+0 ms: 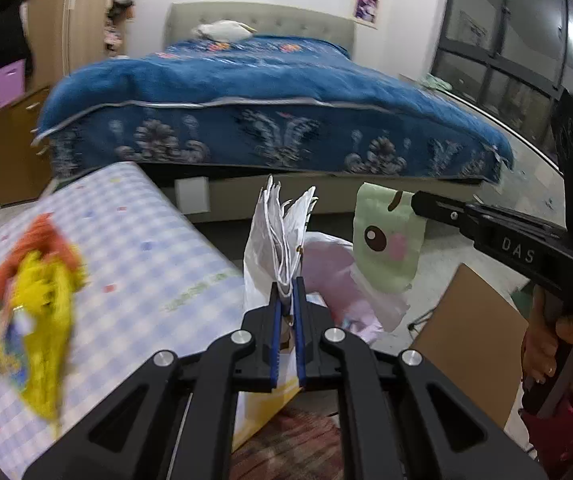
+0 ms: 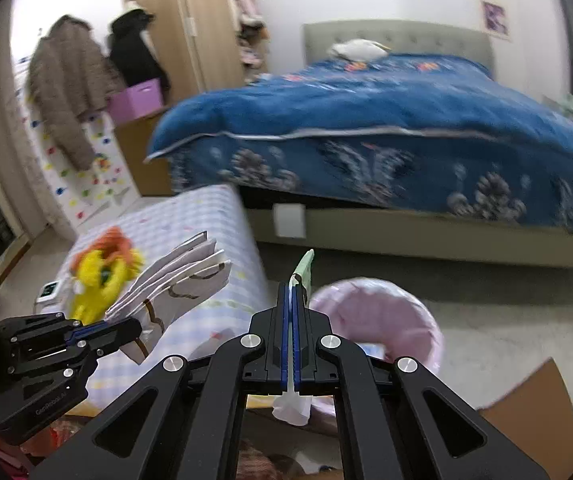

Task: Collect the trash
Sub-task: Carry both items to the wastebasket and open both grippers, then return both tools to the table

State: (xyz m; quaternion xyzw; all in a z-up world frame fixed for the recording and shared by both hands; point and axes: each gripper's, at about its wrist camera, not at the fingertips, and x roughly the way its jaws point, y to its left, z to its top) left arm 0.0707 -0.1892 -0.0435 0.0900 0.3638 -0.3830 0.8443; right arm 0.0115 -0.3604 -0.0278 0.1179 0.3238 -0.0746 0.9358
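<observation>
Closest to me, the left gripper has its blue-lined jaws pinched tight on a folded white paper bag with brown cord handles, whose creased layers fan out above the fingertips. Beside it, the right gripper is clamped just as narrowly on a pale green wrapper printed with a cartoon face; from its own camera only a thin edge of it shows past the jaws.

Just below and ahead of both sits the round bin lined with a pink plastic bag, its mouth open toward the right gripper. To the left lies a low mattress in a blue-and-white checked cover, with a yellow and orange plush toy on it. Farther off, the bed with the dark blue floral blanket fills the back of the room.

My worry is the drop: the wrapper is light and could flutter past the rim if released too high, and the stiff paper bag may catch on the bin's edge and tip out onto the floor
</observation>
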